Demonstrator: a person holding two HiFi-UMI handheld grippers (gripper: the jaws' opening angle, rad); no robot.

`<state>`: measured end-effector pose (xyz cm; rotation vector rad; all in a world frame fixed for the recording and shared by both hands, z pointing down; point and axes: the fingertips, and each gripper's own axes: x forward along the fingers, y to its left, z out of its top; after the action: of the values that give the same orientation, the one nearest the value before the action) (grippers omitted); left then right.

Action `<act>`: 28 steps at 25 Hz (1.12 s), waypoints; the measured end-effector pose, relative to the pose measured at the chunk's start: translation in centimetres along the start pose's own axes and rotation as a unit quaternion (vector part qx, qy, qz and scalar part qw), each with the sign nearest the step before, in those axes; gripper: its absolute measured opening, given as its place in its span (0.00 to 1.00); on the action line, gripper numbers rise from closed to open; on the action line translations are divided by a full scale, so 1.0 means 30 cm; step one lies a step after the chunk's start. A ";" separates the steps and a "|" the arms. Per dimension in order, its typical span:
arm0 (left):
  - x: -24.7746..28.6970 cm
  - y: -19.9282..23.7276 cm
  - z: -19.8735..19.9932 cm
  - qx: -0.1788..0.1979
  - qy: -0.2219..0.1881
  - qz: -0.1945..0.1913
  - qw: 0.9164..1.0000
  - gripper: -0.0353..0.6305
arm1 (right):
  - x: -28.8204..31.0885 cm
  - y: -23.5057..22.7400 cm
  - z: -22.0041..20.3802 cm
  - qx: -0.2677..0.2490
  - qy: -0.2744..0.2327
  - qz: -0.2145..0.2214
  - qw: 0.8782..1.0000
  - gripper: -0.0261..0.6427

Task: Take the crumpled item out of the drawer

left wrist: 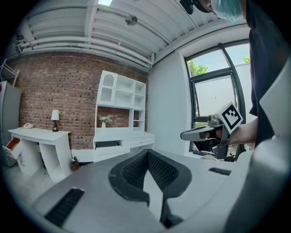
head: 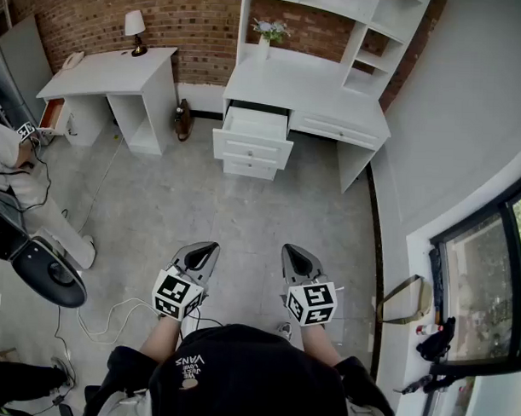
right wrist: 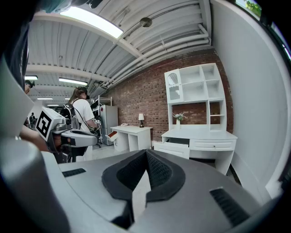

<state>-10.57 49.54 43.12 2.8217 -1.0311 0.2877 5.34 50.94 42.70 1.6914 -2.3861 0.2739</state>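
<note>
An open top drawer (head: 255, 126) sticks out of the white desk with a hutch (head: 332, 99) across the room. I cannot see inside the drawer, so no crumpled item shows. My left gripper (head: 210, 246) and right gripper (head: 289, 248) are held side by side over the floor, far from the desk. Both are shut with nothing between the jaws. The left gripper view has its own closed jaws (left wrist: 148, 153) aimed toward the drawer (left wrist: 109, 144), with the right gripper (left wrist: 184, 135) beside them. The right gripper view shows its shut jaws (right wrist: 146, 151) and the drawer (right wrist: 175, 145).
A second white desk (head: 112, 74) with a lamp (head: 135, 28) stands at the back left. A person (head: 6, 160) and a dark chair (head: 45, 272) are at the left, with a white cable (head: 112, 317) on the floor. Grey floor lies between me and the desk.
</note>
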 end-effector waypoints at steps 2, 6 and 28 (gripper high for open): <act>-0.004 0.007 0.005 -0.001 -0.002 -0.001 1.000 0.06 | -0.001 0.009 0.009 0.009 -0.005 0.007 1.000 0.04; -0.017 0.013 0.021 0.000 -0.018 -0.010 1.000 0.06 | -0.006 0.027 0.034 0.025 -0.026 0.016 0.999 0.04; 0.551 0.255 0.128 -0.041 -0.005 0.019 0.999 0.23 | 0.461 -0.465 0.108 0.036 0.003 0.051 0.998 0.34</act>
<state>-2.64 32.70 43.39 2.7369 -1.0728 0.2303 13.88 32.99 43.79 1.5973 -2.4907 0.3842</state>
